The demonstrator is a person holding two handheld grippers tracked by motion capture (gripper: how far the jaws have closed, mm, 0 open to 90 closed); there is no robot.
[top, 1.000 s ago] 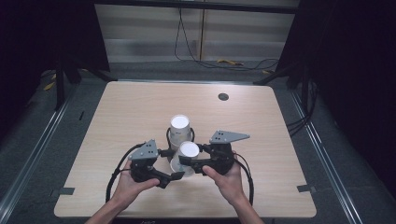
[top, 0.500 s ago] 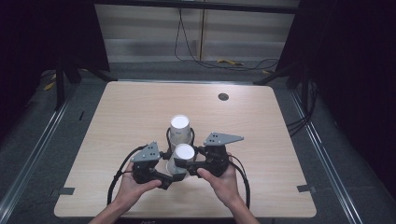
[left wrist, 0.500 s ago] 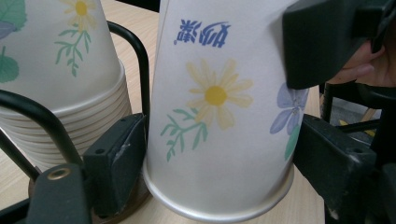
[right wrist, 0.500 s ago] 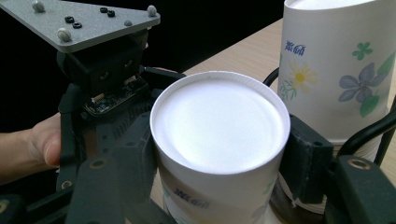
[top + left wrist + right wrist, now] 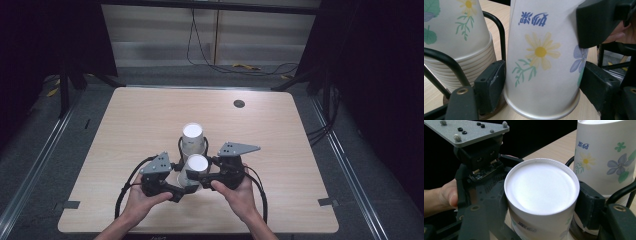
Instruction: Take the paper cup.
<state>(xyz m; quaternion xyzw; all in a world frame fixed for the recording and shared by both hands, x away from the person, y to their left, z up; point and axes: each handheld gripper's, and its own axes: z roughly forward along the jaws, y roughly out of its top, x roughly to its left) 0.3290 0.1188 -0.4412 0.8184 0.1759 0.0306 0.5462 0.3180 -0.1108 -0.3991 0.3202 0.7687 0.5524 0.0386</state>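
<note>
An upside-down paper cup (image 5: 196, 163) with a flower print stands on the table's near half, between both grippers. My left gripper (image 5: 184, 186) comes in from the left, and its pads (image 5: 490, 86) lie against the cup (image 5: 541, 50) near its rim. My right gripper (image 5: 201, 173) comes in from the right, higher up. Its jaws have just been opening a little, and its pads (image 5: 587, 203) still rest on the walls below the cup's white bottom (image 5: 540, 187). Right behind stands a stack of the same cups (image 5: 192, 135) in a black wire holder (image 5: 499, 27).
The wooden table (image 5: 280, 145) has a small dark round mark (image 5: 239, 103) at its far right. The cup stack (image 5: 604, 157) stands almost against the held cup. Dark floor, rails and cables surround the table.
</note>
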